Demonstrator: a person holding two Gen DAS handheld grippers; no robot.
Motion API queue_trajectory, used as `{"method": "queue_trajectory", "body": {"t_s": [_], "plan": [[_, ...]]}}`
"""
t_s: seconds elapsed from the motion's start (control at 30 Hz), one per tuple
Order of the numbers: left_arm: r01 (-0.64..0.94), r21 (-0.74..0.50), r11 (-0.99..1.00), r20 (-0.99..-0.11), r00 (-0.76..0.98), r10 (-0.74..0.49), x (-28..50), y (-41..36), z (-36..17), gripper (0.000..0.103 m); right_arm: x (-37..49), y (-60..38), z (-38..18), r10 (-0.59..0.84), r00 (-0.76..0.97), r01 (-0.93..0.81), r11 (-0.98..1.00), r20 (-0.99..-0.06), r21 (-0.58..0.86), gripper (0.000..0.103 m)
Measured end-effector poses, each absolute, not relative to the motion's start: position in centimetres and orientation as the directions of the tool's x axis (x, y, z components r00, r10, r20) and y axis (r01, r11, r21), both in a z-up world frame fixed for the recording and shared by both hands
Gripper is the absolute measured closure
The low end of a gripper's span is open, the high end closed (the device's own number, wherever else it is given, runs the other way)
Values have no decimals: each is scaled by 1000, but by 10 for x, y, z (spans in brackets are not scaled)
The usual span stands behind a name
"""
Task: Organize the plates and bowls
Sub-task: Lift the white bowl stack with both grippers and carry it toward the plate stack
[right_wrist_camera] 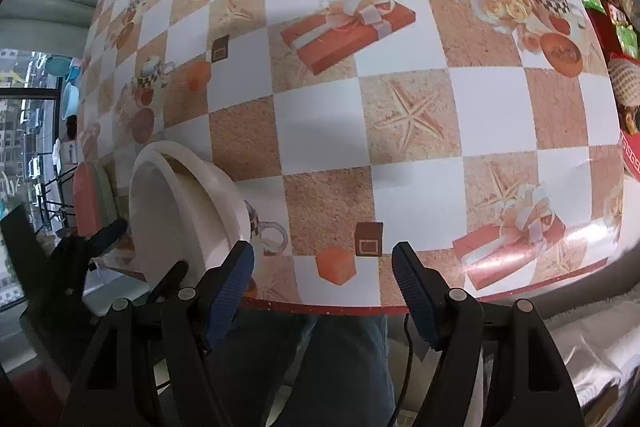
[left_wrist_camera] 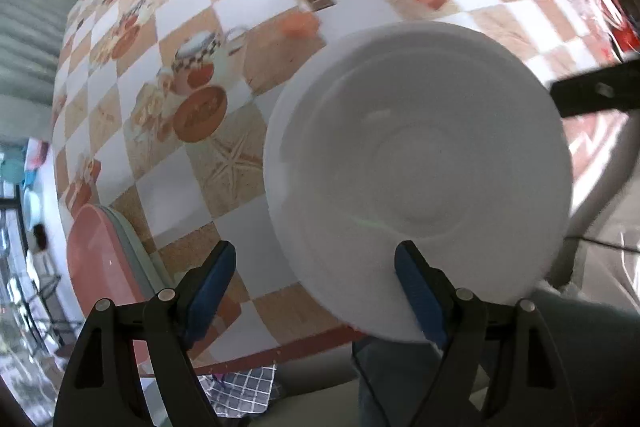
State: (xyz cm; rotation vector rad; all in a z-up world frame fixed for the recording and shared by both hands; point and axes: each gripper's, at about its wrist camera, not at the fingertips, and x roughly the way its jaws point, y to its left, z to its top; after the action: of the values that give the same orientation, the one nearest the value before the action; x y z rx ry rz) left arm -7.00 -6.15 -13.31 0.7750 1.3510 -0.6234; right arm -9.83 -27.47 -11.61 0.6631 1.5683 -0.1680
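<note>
A white bowl (left_wrist_camera: 420, 179) sits on the checked tablecloth near the table's front edge, blurred in the left wrist view. My left gripper (left_wrist_camera: 316, 279) is open, its right finger at the bowl's near rim, its left finger over the cloth. A pink plate on a pale green plate (left_wrist_camera: 100, 259) lies at the left edge. In the right wrist view the white bowl (right_wrist_camera: 180, 211) is at the lower left, with the pink and green plates (right_wrist_camera: 90, 195) beyond it. My right gripper (right_wrist_camera: 324, 283) is open and empty over the table's front edge.
The checked tablecloth (right_wrist_camera: 360, 87) covers the table. A red tray of snack packets (right_wrist_camera: 608, 27) stands at the right. The other gripper's black body (right_wrist_camera: 52, 267) shows at the left. A checked cloth (left_wrist_camera: 244, 387) hangs below the table edge.
</note>
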Motion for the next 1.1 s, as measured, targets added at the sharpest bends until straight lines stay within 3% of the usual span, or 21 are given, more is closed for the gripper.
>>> {"method": "queue_trajectory", "body": {"t_s": [0.27, 0.47, 0.73, 0.87, 0.9, 0.97, 1.0, 1.03, 1.1], "plan": [[724, 71, 687, -994, 111, -14, -50, -55, -105, 18, -88, -265, -112, 337, 46, 459, 829, -941, 319, 30], [622, 9, 783, -999, 30, -12, -27, -54, -124, 18, -72, -248, -135, 329, -18, 441, 850, -944, 288, 30], [584, 38, 811, -998, -14, 56, -12, -66, -159, 18, -59, -239, -171, 290, -116, 454, 866, -950, 209, 30], [554, 27, 832, -999, -19, 46, -6, -57, -166, 11, -59, -238, -177, 272, -120, 459, 868, -955, 190, 30], [549, 37, 835, -999, -12, 52, -5, -55, -168, 5, -59, -237, -177, 266, -117, 453, 871, -957, 187, 30], [519, 27, 854, -999, -19, 44, -1, -44, -173, 0, -58, -234, -177, 271, -119, 435, 879, -955, 195, 25], [494, -9, 870, -999, -48, 17, 2, -38, -176, 0, -58, -233, -178, 287, -118, 425, 880, -951, 213, 19], [454, -53, 889, -996, -87, -15, 6, -31, -180, 0, -58, -232, -182, 311, -125, 421, 877, -942, 233, 6], [423, -64, 904, -995, -93, -26, 10, -24, -179, 0, -60, -232, -183, 317, -132, 421, 876, -939, 236, 0]]}}
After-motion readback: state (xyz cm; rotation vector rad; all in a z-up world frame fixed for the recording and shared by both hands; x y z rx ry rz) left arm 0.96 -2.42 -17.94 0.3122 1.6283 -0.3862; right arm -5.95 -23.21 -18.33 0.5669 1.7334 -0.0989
